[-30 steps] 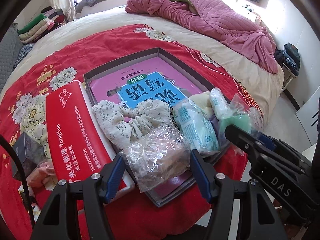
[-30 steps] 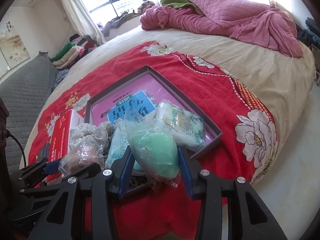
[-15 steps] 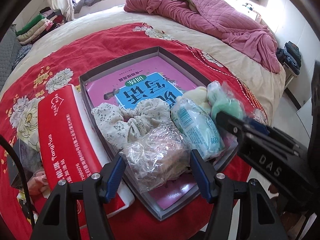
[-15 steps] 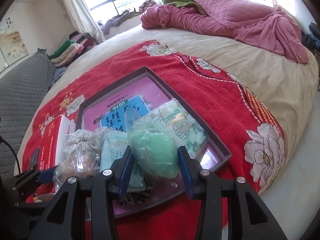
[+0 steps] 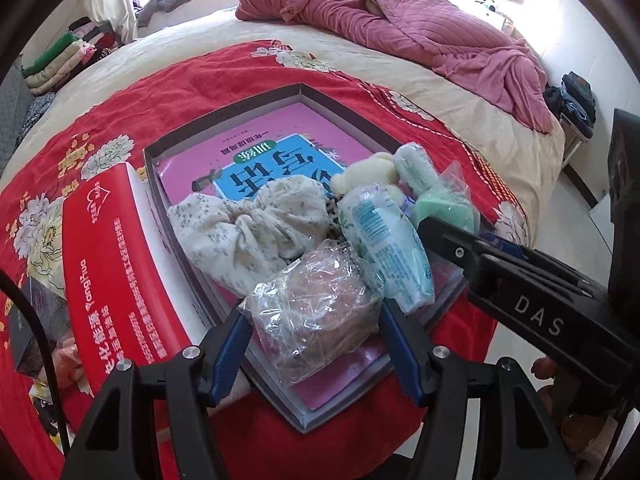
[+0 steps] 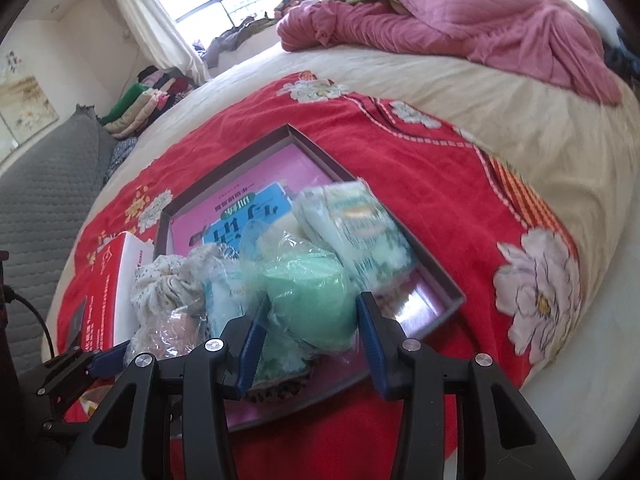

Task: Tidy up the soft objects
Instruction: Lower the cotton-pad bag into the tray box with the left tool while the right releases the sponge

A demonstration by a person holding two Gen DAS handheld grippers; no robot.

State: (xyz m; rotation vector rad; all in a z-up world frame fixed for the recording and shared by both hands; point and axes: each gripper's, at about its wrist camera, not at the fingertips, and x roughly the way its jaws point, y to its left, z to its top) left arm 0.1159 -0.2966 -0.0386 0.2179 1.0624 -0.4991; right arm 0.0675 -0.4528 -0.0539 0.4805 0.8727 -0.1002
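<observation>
My left gripper is shut on a clear plastic bag with a brownish soft lump inside. It holds the bag over the near corner of a dark shallow box lined with a pink and blue book. My right gripper is shut on a bagged mint-green sponge, held over the box's right side, where the left wrist view shows the sponge too. In the box lie a floral fabric scrunchie, a blue-and-white soft packet and a cream plush piece.
The box sits on a red flowered blanket spread on a bed. A red and white carton lies against the box's left side. A crumpled pink quilt covers the far end. The bed's edge and the floor are to the right.
My right gripper has carried the green bagged sponge a little further in over the box and slightly lower. The left gripper keeps its hold on the brown bag, almost still.
</observation>
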